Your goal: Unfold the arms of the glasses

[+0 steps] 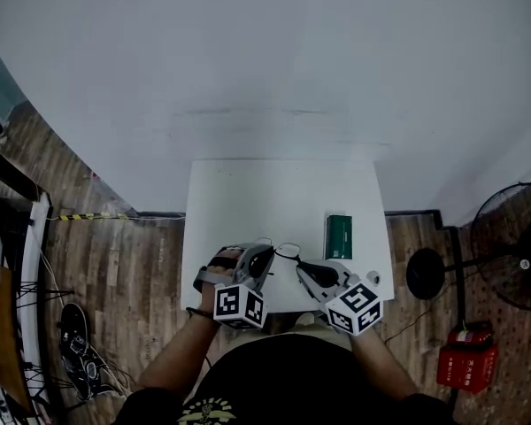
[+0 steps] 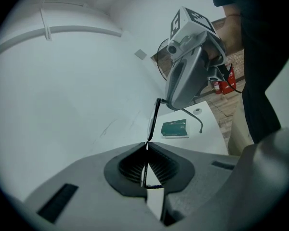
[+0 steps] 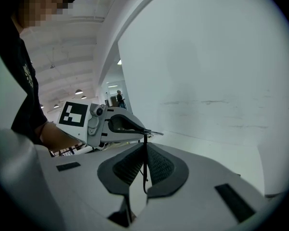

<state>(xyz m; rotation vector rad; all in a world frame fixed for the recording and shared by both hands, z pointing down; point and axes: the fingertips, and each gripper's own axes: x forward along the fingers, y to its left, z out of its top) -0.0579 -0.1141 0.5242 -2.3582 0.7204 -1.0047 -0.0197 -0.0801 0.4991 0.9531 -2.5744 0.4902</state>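
Over near edge of white rectangular table [image 1: 274, 193]: thin black-framed glasses [image 1: 288, 251] held aloft between both grippers, clear of tabletop.

Left gripper [image 1: 265, 255]: jaws pinched together on thin dark edge of glasses; judged anchor.

Right gripper [image 1: 304, 268]: jaws clamped on slim black part; judged ready to swing arm outward.

Green rectangular box [image 1: 339, 235] lies apart on table.

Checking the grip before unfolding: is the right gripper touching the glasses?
Touching. The right gripper view shows the right gripper with its pads shut on a thin black part of the glasses.
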